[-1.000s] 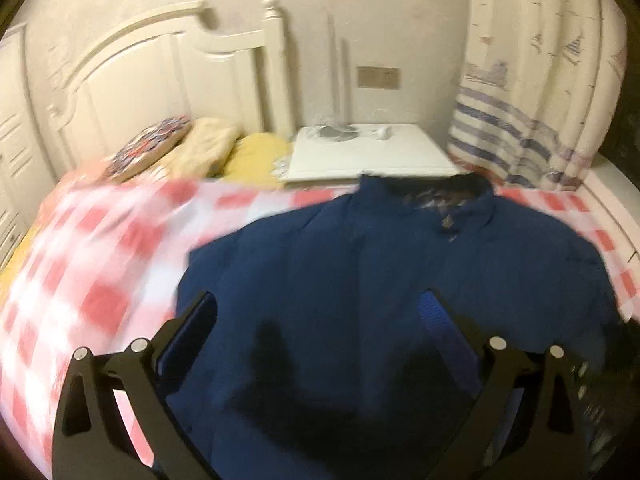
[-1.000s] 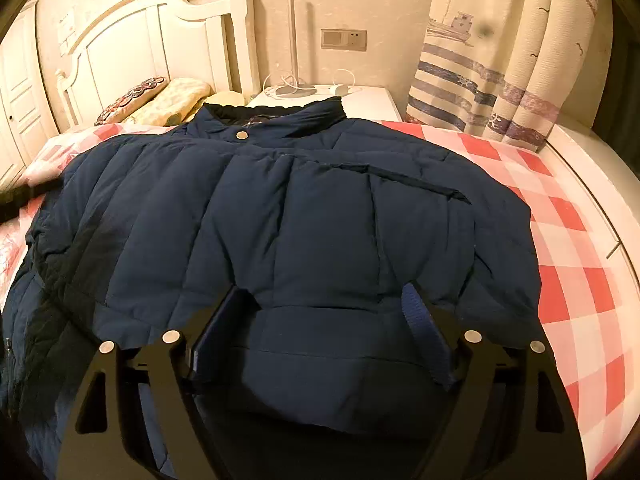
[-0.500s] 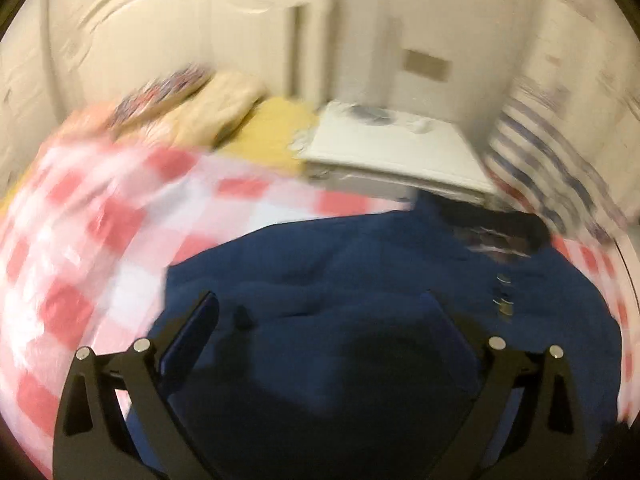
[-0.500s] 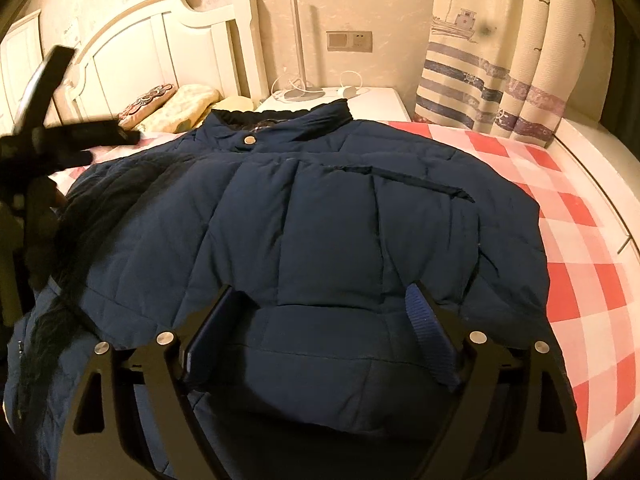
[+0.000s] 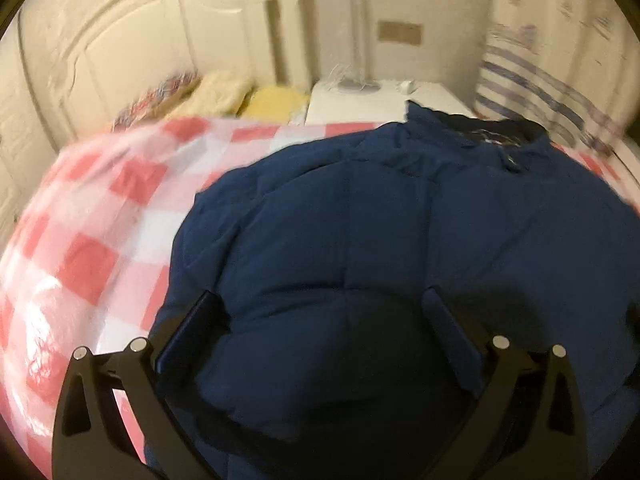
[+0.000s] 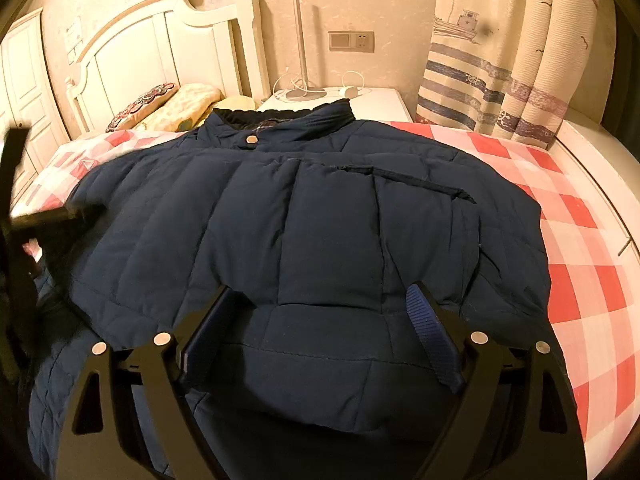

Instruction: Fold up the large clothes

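Observation:
A large navy quilted jacket (image 6: 320, 200) lies spread front-up on the bed, with its collar (image 6: 280, 120) toward the headboard. My right gripper (image 6: 316, 300) is open over the jacket's lower middle, and padded fabric bulges between its fingers without being pinched. My left gripper (image 5: 320, 308) is also open, low over the jacket (image 5: 400, 220) near its left side. A puffed fold sits between its fingers. Part of the left gripper's black frame (image 6: 36, 216) shows blurred at the left edge of the right wrist view.
The red-and-white checked sheet (image 6: 580, 240) shows on both sides of the jacket. Pillows (image 6: 176, 104) lie against the white headboard (image 6: 160, 40). A white nightstand (image 6: 380, 100) with a lamp stands behind the collar. A striped curtain (image 6: 500, 60) hangs at the right.
My left gripper has dropped closer to the jacket's left part; in the right wrist view it sank from raised to low at the left edge. The right gripper stayed put, jaws slightly wider.

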Demonstrator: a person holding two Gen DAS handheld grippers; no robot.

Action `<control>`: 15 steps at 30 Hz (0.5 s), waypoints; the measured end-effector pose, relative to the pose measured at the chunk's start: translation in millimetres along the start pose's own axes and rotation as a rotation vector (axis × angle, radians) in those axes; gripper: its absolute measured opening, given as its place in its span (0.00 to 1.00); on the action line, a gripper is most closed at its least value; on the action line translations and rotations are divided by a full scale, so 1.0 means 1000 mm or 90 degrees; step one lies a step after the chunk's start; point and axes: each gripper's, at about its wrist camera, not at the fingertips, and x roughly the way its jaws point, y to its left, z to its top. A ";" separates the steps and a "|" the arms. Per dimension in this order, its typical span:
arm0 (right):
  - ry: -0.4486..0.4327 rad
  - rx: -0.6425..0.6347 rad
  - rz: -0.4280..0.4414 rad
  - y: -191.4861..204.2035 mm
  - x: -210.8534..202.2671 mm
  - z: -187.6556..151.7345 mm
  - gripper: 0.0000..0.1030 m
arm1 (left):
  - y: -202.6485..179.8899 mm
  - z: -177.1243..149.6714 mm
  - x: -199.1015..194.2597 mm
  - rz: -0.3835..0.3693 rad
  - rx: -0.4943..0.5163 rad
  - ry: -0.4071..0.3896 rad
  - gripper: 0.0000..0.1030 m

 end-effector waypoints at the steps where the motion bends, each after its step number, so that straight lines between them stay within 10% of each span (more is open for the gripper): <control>1: 0.000 0.000 -0.002 0.000 0.000 0.000 0.82 | 0.003 -0.001 -0.006 -0.005 -0.001 0.008 0.98; 6: 0.003 0.000 0.009 0.000 0.000 0.001 0.85 | 0.000 -0.027 -0.077 -0.014 -0.008 -0.061 0.98; 11: 0.008 0.004 0.019 0.000 -0.005 0.001 0.88 | -0.026 -0.068 -0.049 0.011 0.077 0.052 0.98; 15: -0.009 0.003 0.014 0.021 -0.046 -0.013 0.88 | -0.010 -0.081 -0.084 -0.027 0.036 0.020 0.97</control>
